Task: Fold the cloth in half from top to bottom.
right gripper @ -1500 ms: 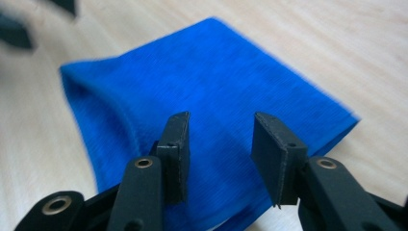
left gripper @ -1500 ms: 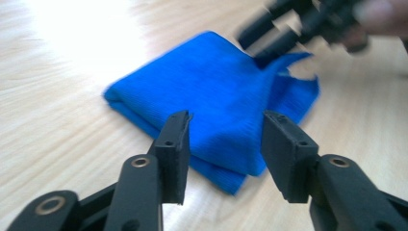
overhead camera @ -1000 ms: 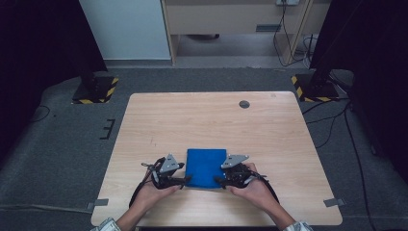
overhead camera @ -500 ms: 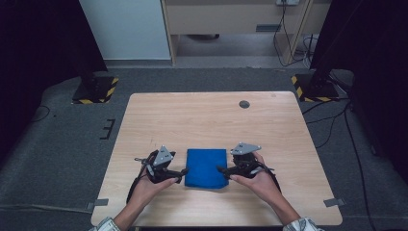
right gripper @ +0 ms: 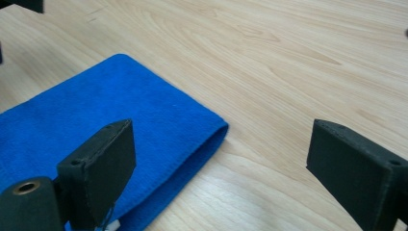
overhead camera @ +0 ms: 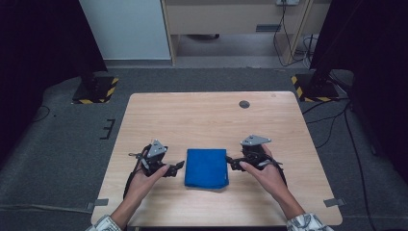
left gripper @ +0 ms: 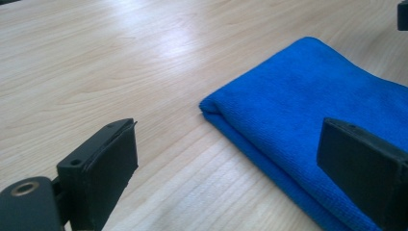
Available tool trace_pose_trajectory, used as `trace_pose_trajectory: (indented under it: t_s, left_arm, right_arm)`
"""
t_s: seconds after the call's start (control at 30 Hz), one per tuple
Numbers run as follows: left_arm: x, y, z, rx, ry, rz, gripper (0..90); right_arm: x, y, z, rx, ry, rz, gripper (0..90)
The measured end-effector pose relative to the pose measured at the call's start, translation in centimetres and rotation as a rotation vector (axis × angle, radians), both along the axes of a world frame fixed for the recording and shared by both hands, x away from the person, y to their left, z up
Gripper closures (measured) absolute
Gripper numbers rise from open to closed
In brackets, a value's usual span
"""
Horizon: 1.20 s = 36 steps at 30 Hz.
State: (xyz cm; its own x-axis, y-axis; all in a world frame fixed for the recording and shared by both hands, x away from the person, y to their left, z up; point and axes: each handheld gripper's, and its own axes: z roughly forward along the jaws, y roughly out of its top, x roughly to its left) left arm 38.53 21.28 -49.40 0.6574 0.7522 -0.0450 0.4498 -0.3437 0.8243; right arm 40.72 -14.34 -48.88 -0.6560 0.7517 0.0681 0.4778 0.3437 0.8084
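Observation:
A folded blue cloth (overhead camera: 207, 167) lies flat on the wooden table (overhead camera: 202, 120), near the front middle. My left gripper (overhead camera: 179, 165) rests just left of the cloth, open, with nothing between its jaws. My right gripper (overhead camera: 230, 161) sits just right of the cloth, also open and holding nothing. In the left gripper view the cloth (left gripper: 317, 110) has its folded corner ahead of the gap between the jaws. In the right gripper view the cloth (right gripper: 106, 125) lies to the left, behind the left jaw, and bare wood fills the gap.
A small dark round disc (overhead camera: 244, 104) is set into the table near its far edge. Stands with yellow-black striped bases (overhead camera: 96, 89) sit on the grey carpet at both far corners. Cables (overhead camera: 332, 120) run across the floor to the right.
Both grippers have let go of the cloth's sides and drawn outward, left one leftward and right one rightward. The cloth now lies alone between them.

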Motion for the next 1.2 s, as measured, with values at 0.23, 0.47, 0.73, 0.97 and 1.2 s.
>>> trace_pose_trajectory:
  t_s: [0.23,0.47,0.73,0.97,1.2]
  left_arm:
    - [0.5,1.3,0.1,0.002,-0.004,0.04,6.5]
    - [0.9,2.3,0.3,0.003,0.006,0.052,5.0]
    - [1.3,4.0,0.3,0.0,0.02,0.091,4.2]
    - [1.6,5.5,0.5,0.009,0.013,0.135,4.0]
    - [1.8,7.4,0.6,-0.007,0.018,0.184,4.0]
  right_arm:
    - [0.4,-1.0,0.3,0.002,-0.002,-0.035,9.3]
    - [0.8,-1.9,0.7,0.003,-0.013,-0.065,9.0]
    - [1.1,-3.5,1.0,0.007,-0.023,-0.105,8.9]
    - [1.1,-5.5,1.2,0.011,-0.032,-0.146,8.9]
    - [1.2,-7.7,1.6,0.024,-0.038,-0.193,8.9]
